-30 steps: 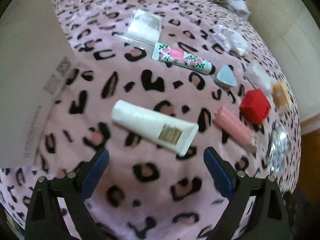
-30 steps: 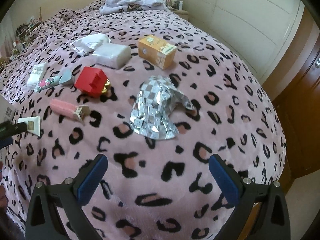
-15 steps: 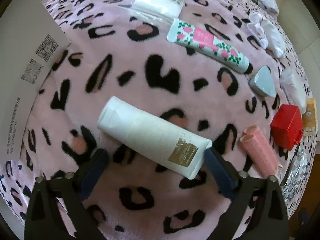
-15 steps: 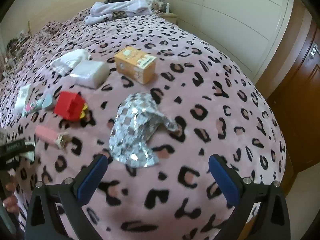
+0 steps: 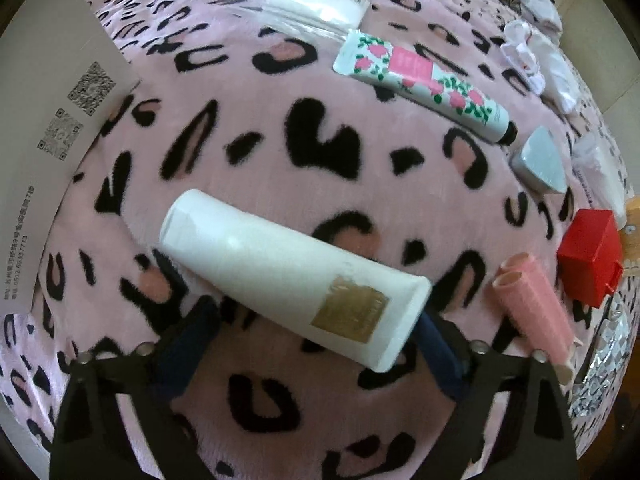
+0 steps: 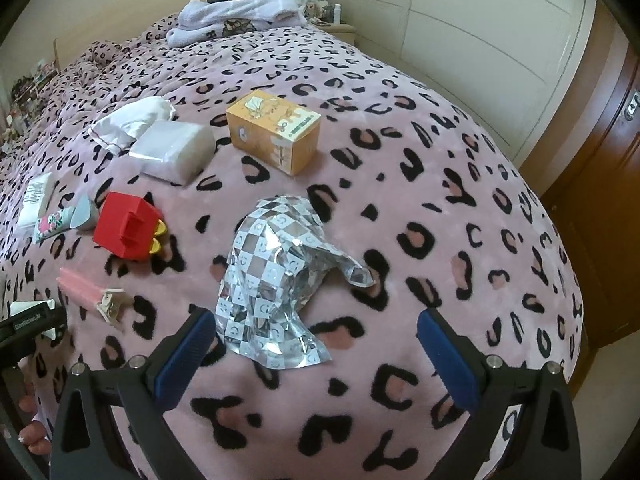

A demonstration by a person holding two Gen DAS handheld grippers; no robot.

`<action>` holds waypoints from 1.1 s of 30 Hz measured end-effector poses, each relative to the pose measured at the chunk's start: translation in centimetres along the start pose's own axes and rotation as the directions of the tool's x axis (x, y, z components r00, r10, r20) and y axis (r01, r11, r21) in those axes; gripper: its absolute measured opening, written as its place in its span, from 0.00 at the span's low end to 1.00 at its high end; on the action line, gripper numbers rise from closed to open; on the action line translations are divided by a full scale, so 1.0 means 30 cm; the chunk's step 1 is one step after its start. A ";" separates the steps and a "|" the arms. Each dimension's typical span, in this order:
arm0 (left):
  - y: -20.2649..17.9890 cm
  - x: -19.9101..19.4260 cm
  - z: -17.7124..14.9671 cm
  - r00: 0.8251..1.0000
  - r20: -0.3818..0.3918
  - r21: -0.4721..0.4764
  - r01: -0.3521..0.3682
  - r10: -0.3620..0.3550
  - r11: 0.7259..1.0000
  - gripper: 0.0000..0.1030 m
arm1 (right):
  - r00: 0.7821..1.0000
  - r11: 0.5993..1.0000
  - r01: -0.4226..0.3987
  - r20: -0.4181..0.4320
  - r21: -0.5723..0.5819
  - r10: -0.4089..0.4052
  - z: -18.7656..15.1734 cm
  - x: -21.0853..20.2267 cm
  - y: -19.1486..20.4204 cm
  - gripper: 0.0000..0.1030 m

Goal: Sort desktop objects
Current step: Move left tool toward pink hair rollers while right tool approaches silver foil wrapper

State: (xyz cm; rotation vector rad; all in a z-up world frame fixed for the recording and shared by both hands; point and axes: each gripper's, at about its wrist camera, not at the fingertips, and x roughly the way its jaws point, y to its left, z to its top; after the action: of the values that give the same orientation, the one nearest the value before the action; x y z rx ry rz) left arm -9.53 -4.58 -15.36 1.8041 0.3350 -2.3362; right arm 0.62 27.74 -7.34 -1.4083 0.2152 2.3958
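The left tool is closing its jaws around the white cream tube, which lies on the leopard-print bed; whether the pads touch it is unclear. The right tool stands wide and empty just before the silver checkered foil bag, near the tube.

Left hand-held gripper lower, jaws now closing around white tube.

Home bedroom: leopard-print bed, wardrobe
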 end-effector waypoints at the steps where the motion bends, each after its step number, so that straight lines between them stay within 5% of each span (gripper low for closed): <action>1: 0.003 -0.012 -0.003 1.000 0.010 0.000 0.001 -0.001 1.000 0.65 | 1.000 1.000 -0.001 -0.001 0.001 0.001 -0.003 0.002 0.000 1.00; 6: 0.044 -0.052 0.004 0.998 0.011 -0.045 0.057 -0.057 0.997 0.09 | 1.000 1.000 0.004 -0.007 0.001 -0.004 -0.015 0.005 -0.002 1.00; 14: 0.064 -0.118 -0.027 0.993 0.058 0.023 0.097 -0.098 0.995 0.04 | 1.000 1.000 0.000 -0.012 0.002 0.000 -0.017 0.012 -0.004 1.00; 21: 0.106 -0.123 -0.013 0.983 -0.016 0.037 0.184 -0.184 0.982 0.04 | 1.000 1.000 -0.005 -0.013 0.019 0.005 -0.010 0.012 -0.024 1.00; 23: 0.108 -0.114 -0.020 0.987 -0.009 0.071 0.164 -0.163 0.984 0.14 | 1.000 1.000 -0.011 -0.014 0.027 0.011 -0.011 0.012 -0.027 1.00; 25: 0.117 -0.122 -0.044 0.989 0.005 0.108 0.144 -0.145 0.984 0.46 | 1.000 1.000 -0.013 -0.014 0.027 0.014 -0.012 0.013 -0.025 1.00; 26: 0.115 -0.129 -0.048 0.990 0.017 0.127 0.138 -0.141 0.982 0.52 | 1.000 1.000 -0.013 -0.015 0.025 0.014 -0.012 0.014 -0.022 1.00; 27: 0.117 -0.133 -0.049 0.988 0.030 0.129 0.147 -0.152 0.981 0.51 | 1.000 1.000 -0.014 -0.016 0.022 0.014 -0.013 0.014 -0.019 1.00; 30: 0.128 -0.110 -0.037 0.976 -0.007 0.099 0.218 -0.219 0.971 0.13 | 1.000 1.000 -0.009 -0.016 0.008 0.009 -0.015 0.017 -0.008 1.00; 33: 0.147 -0.100 -0.035 0.969 -0.033 0.055 0.246 -0.244 0.968 0.12 | 1.000 1.000 -0.001 -0.016 -0.004 0.001 -0.018 0.016 0.001 1.00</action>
State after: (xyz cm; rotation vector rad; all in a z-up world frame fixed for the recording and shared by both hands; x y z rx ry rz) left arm -6.59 -8.53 -13.05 1.9198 0.5263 -2.5108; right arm 0.84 27.66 -8.02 -1.4293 0.2156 2.3882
